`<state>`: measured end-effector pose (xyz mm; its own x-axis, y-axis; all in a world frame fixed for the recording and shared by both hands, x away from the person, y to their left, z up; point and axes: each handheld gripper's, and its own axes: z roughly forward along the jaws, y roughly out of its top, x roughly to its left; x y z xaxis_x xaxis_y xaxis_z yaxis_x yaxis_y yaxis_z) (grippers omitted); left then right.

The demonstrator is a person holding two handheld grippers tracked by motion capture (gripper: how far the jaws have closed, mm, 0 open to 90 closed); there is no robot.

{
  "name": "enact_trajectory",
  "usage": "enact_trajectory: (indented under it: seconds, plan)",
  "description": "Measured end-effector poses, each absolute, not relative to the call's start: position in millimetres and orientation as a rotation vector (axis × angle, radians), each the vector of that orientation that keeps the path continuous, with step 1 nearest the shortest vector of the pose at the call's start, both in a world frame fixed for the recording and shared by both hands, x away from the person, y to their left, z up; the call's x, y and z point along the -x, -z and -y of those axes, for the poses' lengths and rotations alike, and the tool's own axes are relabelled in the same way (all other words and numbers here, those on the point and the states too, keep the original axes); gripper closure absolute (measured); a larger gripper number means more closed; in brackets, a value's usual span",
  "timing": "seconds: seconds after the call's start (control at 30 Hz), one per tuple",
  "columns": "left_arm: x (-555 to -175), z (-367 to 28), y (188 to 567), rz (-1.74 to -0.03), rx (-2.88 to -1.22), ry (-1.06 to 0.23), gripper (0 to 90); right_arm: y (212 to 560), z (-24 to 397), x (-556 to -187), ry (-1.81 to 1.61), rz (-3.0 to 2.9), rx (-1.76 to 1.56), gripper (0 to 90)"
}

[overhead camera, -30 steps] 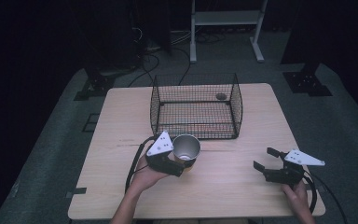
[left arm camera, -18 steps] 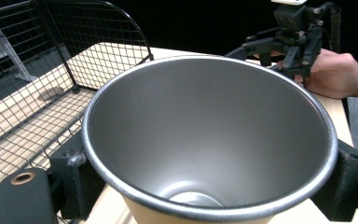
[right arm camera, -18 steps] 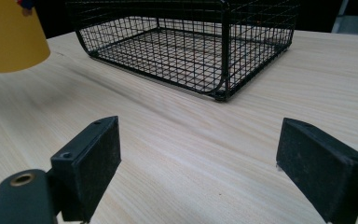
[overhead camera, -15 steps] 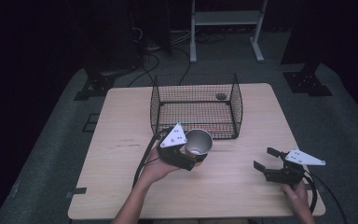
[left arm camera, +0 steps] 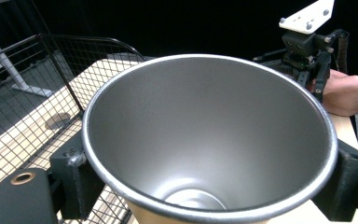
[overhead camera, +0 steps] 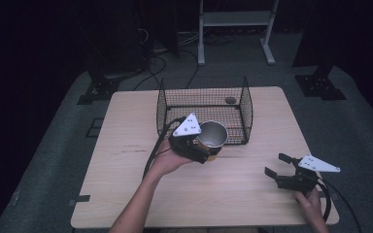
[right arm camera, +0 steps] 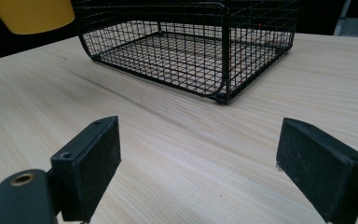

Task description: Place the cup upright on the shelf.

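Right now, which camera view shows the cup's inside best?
The left gripper view: the cup opens toward the camera, steel wall and bottom visible, held between the jaws. The high view shows its rim and inside small. The right gripper view shows its yellow outside.

A dark room is seen; grey floor (overhead camera: pixel 53 160) and a white stand (overhead camera: pixel 233 19) lie beyond the grippers.

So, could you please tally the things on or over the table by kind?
Cup: 1
Wire basket: 1
Grippers: 2, the left gripper and the right gripper
Total: 4
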<state>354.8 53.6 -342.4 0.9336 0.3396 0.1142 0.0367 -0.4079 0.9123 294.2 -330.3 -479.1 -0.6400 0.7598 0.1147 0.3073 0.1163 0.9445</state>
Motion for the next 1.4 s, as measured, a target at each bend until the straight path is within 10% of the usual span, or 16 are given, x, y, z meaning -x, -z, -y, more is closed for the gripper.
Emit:
enact_trajectory:
  seconds: [1.4]
  plan:
    - [-450, -45, 311, -0.370, -1.954, -0.325, 13.4, 479, 331, -295, -1.551, -1.998, -1.032, 12.7]
